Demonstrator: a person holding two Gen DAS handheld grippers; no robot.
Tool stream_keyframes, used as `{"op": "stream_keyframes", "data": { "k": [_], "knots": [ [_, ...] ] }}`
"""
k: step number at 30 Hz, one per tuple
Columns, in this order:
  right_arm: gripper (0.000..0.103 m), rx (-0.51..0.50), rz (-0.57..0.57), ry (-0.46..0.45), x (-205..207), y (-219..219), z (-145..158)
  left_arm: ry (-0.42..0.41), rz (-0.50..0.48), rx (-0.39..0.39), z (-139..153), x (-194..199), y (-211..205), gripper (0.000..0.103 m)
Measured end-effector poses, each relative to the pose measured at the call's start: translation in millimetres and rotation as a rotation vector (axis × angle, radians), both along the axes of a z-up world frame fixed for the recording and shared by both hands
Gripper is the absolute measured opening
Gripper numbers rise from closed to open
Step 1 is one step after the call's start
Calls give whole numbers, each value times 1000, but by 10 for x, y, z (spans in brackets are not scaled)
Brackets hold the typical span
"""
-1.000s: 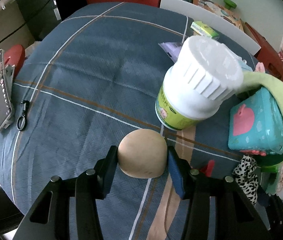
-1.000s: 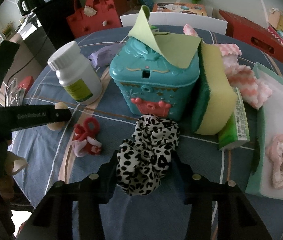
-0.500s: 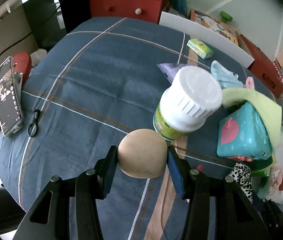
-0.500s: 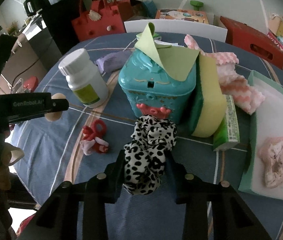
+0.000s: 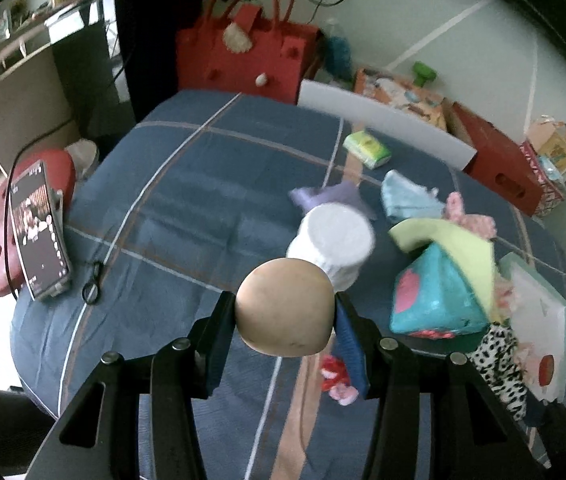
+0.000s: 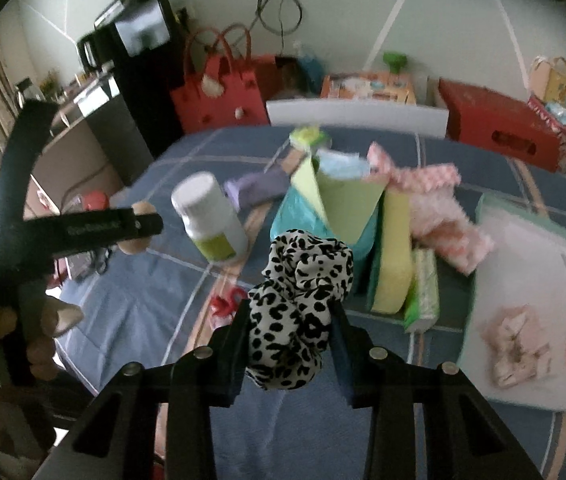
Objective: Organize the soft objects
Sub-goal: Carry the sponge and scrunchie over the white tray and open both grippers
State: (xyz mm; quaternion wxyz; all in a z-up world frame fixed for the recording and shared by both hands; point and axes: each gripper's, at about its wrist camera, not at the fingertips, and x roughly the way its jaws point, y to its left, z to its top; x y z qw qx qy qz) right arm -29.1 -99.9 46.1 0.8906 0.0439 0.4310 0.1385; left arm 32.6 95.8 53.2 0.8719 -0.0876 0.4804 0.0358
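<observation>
My left gripper [image 5: 285,308] is shut on a beige round soft puff [image 5: 283,296], held above the blue plaid table [image 5: 187,208]. In the right wrist view this puff [image 6: 136,245] shows at the left, behind a black finger, with a person's hand below it. A leopard-print scrunchie [image 6: 303,276] hangs clear of the table, and my right gripper [image 6: 290,312] is shut on it. The same scrunchie [image 5: 499,352] appears at the lower right of the left wrist view.
A white bottle [image 6: 211,220], a teal box [image 5: 439,296] under a yellow-green cloth [image 6: 343,204], a yellow sponge [image 6: 395,252] and a pink cloth [image 6: 443,220] crowd the middle. A white tray [image 6: 543,280] lies right. A red-pink hair tie [image 5: 335,376] lies near; a phone [image 5: 39,232] stands left.
Both grippers have risen and tilted up. The puff came off the table. The right jaws narrowed on the scrunchie, which lifted off the cloth.
</observation>
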Motion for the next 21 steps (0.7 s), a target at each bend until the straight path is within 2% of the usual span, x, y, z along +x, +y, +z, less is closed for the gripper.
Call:
{"op": "stream_keyframes", "data": {
  "k": [9, 14, 21],
  "knots": [
    [39, 4, -151, -64, 60, -523, 365, -33, -193, 10, 269, 112, -691, 51],
    [39, -63, -306, -97, 124, -899, 548, -33, -314, 19, 336, 169, -1168, 51],
    [39, -25, -467, -76, 288, -1530, 589, -46, -419, 37, 434, 270, -1792, 51]
  ]
}}
